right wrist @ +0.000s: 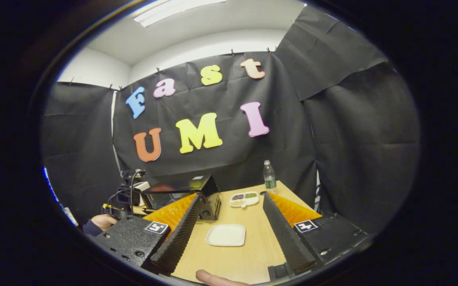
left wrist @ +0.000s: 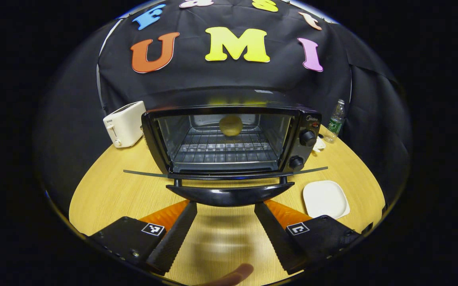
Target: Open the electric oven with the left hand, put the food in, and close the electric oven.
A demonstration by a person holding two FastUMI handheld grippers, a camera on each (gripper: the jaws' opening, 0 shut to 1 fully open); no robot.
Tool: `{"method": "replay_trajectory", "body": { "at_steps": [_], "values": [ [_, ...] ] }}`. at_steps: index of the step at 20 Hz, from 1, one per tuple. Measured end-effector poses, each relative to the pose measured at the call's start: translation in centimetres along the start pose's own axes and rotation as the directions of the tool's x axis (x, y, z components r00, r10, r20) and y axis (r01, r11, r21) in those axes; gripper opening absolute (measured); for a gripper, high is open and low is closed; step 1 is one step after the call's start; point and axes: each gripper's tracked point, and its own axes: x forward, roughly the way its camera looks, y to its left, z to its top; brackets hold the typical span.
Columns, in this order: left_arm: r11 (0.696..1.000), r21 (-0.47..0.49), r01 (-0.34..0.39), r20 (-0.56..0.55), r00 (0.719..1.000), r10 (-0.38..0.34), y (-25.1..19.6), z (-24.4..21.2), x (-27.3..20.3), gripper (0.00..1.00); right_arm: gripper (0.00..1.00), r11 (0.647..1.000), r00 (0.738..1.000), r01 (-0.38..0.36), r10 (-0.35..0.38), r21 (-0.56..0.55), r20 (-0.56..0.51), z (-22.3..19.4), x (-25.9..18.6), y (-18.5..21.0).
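The black electric oven stands open in the left gripper view, its glass door folded down flat towards me. A round yellowish bun lies on the wire rack inside, at the back. The door's black handle sits just ahead of my left gripper, which is open, its fingertips below and to either side of the handle and not pressing on it. In the right gripper view my right gripper is open and holds nothing, above the table. The oven shows to its left there.
An empty white plate lies on the wooden table right of the oven. A white toaster stands left of it. A water bottle and a small compartment dish sit at the back. A hand holds the other gripper.
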Motion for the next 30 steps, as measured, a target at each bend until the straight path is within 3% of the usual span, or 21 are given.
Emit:
{"method": "replay_trajectory", "body": {
  "at_steps": [1, 6, 9, 11, 12, 15, 25, 30],
  "values": [
    [1.000, 0.002, -0.001, 0.016, 1.000, 0.000, 0.1, 0.6, 0.2, 0.96, 0.96, 1.000, 1.000, 0.000, 0.000, 0.005, -0.006, -0.2, 0.1, -0.1],
    [0.997, -0.001, -0.074, 0.160, 0.984, 0.073, 2.1, 4.6, 2.6, 0.96, 0.96, 1.000, 1.000, -0.008, 0.008, -0.008, -0.015, -1.0, 0.7, -0.2],
    [0.997, -0.077, -0.028, 0.230, 0.972, 0.045, 1.8, 6.8, 2.3, 0.96, 0.96, 1.000, 1.000, 0.005, -0.005, -0.012, -0.017, -0.9, 0.9, -0.7],
    [0.993, -0.114, 0.007, 0.266, 0.964, 0.024, 1.7, 7.9, 1.4, 0.89, 0.96, 1.000, 1.000, 0.017, -0.017, -0.010, -0.014, -0.7, 0.7, -1.0],
    [0.992, -0.123, 0.011, 0.274, 0.961, 0.024, 1.8, 8.2, 0.8, 0.95, 0.96, 1.000, 1.000, 0.021, -0.021, -0.006, -0.015, -0.8, 0.7, -1.1],
    [0.993, -0.121, 0.015, 0.305, 0.952, 0.023, 2.3, 9.1, -1.8, 0.92, 0.96, 1.000, 1.000, 0.016, -0.016, -0.008, -0.007, -0.4, 0.4, -0.7],
    [0.991, -0.109, 0.082, 0.472, 0.881, -0.021, 1.4, 14.0, -15.6, 0.92, 0.96, 1.000, 0.999, 0.022, -0.022, -0.014, 0.025, 1.1, 0.4, 0.4],
    [1.000, -0.008, 0.004, 0.509, 0.861, 0.001, 1.5, 14.7, -22.7, 0.92, 0.96, 0.999, 0.997, 0.031, -0.031, -0.008, 0.073, 3.6, -0.7, 0.9]
  ]
}}
